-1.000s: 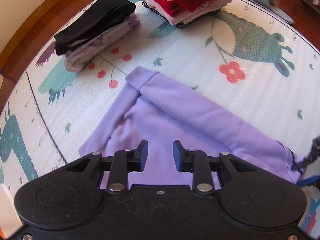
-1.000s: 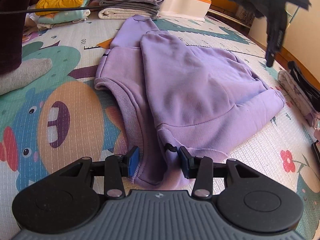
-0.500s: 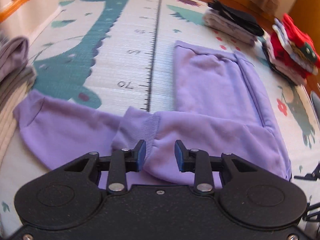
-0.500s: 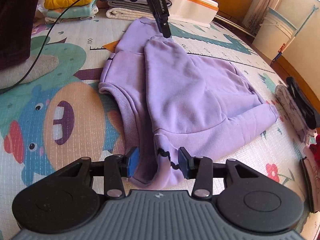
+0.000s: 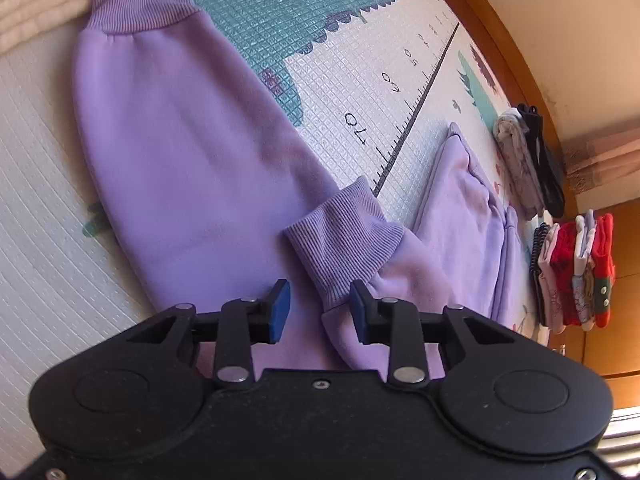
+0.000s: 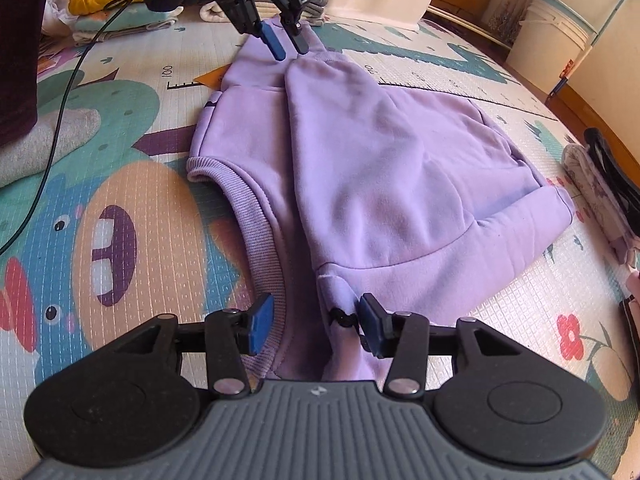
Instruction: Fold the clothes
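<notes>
Spread on the play mat [image 6: 120, 184], the sweatshirt [image 6: 380, 160] lies under both grippers, left [image 5: 316, 308] and right [image 6: 316, 320], jaws apart, gripping nothing; a shallow pinch could drag one layer and undo the fold.

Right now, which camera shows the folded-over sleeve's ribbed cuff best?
The left wrist view: the ribbed cuff lies close and sharp just ahead of the left gripper. In the right wrist view the cuff is far off, small, under that gripper.

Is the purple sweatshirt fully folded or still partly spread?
Partly folded: one sleeve lies across the sweatshirt body, the other sleeve still stretches out on the mat.
</notes>
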The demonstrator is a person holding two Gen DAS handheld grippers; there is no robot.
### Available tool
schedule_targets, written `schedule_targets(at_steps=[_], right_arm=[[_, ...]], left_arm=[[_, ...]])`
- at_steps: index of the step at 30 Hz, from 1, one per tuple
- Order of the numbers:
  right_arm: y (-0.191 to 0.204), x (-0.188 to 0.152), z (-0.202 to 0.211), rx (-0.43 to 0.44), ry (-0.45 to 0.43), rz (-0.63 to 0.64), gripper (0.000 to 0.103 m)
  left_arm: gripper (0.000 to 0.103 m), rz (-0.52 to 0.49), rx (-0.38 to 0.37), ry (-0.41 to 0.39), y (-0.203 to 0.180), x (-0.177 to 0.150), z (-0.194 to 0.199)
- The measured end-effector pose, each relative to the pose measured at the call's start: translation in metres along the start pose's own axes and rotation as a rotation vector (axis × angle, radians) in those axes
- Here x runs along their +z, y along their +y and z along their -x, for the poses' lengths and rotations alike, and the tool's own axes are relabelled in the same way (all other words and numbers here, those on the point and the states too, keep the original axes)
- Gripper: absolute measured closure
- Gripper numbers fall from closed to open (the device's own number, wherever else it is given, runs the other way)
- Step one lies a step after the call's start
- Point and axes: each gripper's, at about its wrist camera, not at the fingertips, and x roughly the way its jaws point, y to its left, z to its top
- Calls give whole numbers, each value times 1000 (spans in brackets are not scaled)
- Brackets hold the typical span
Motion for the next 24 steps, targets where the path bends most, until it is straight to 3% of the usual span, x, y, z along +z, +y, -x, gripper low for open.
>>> schedule_targets(at_steps=[3, 10, 13, 18, 24], right_arm=[[-1, -1, -2, 5, 0, -21, 52], [-3, -4, -2, 13, -1, -43, 50], [-3, -4, -3, 17, -4, -47, 48], [-2, -5, -3, 25, -10, -49, 43], [-5, -5, 3, 25, -35, -67, 47]], left_arm=[[74, 70, -61, -23, 10, -2, -1], [74, 122, -143, -25, 16, -8, -5], [78, 124, -143, -35, 18, -10, -8], [97, 31, -102, -44, 6, -9, -6], [98, -115, -141, -69, -45, 6, 17]])
